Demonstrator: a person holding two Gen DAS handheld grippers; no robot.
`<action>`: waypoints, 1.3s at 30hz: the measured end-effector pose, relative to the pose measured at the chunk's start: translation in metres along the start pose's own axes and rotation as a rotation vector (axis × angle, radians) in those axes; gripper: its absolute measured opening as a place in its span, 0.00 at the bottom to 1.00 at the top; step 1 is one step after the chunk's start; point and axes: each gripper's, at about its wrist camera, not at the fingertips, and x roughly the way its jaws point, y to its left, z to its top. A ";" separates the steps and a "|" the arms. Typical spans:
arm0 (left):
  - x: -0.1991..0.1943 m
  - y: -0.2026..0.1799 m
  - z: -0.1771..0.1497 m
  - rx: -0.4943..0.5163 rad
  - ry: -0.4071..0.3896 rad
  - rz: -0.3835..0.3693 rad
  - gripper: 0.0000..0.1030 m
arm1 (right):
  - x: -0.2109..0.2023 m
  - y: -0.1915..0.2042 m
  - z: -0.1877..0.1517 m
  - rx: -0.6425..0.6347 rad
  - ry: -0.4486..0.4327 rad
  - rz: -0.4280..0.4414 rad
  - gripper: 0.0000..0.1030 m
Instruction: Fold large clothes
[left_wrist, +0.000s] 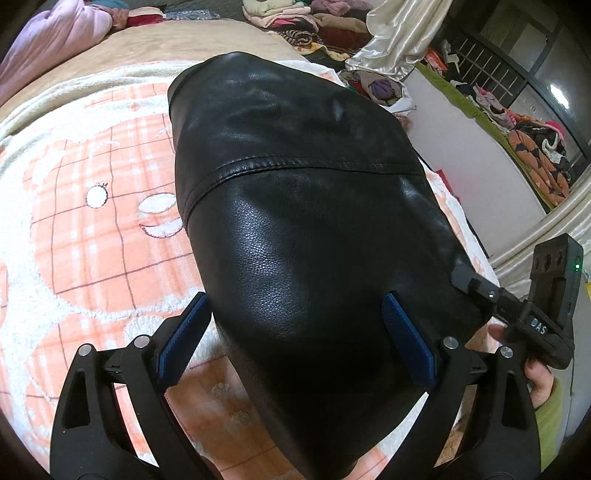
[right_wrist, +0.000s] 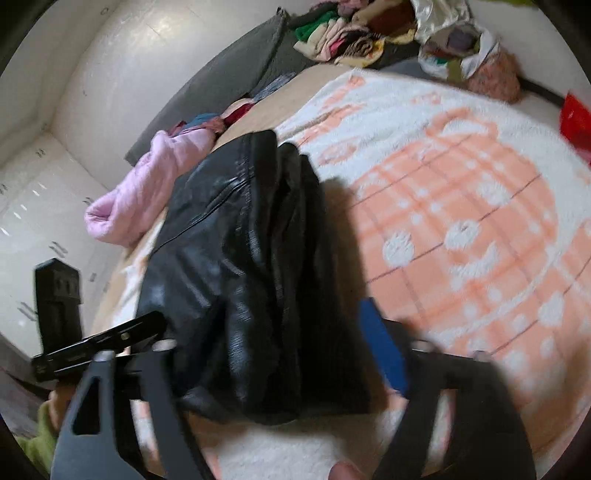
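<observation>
Black leather fills the left wrist view: a folded leather jacket (left_wrist: 295, 221) lies on the peach-and-white plaid blanket (left_wrist: 92, 229) that covers the bed, one stitched seam running across its top panel. The left gripper (left_wrist: 295, 332) hangs over the jacket's near end with its blue-padded fingers (left_wrist: 183, 338) spread wide, one to each side of the bundle and pressing on nothing. At the right edge the other tool's body shows, with a hand (left_wrist: 535, 380) in a green sleeve behind it.

From the right wrist view, which is blurred, the jacket (right_wrist: 240, 258) shows its stacked layers edge-on, near the side of the bed where a pink padded garment (right_wrist: 147, 184) lies. The right gripper (right_wrist: 280, 350) has its fingers released and apart around the near end of the bundle; one blue pad (right_wrist: 380, 343) stands clear of the leather.

Stiff leather tends to spring open, so the fold is best pressed flat and its layers squared before either tool draws away.
</observation>
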 end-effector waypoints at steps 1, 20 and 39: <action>0.000 -0.001 0.000 0.005 0.001 0.002 0.84 | 0.001 -0.001 -0.001 0.009 0.012 0.016 0.51; -0.001 0.003 -0.003 0.015 0.004 0.020 0.86 | -0.026 0.023 -0.006 0.119 -0.076 -0.034 0.76; -0.002 -0.010 -0.002 0.041 -0.015 0.016 0.90 | 0.020 0.056 0.083 -0.153 -0.136 0.023 0.10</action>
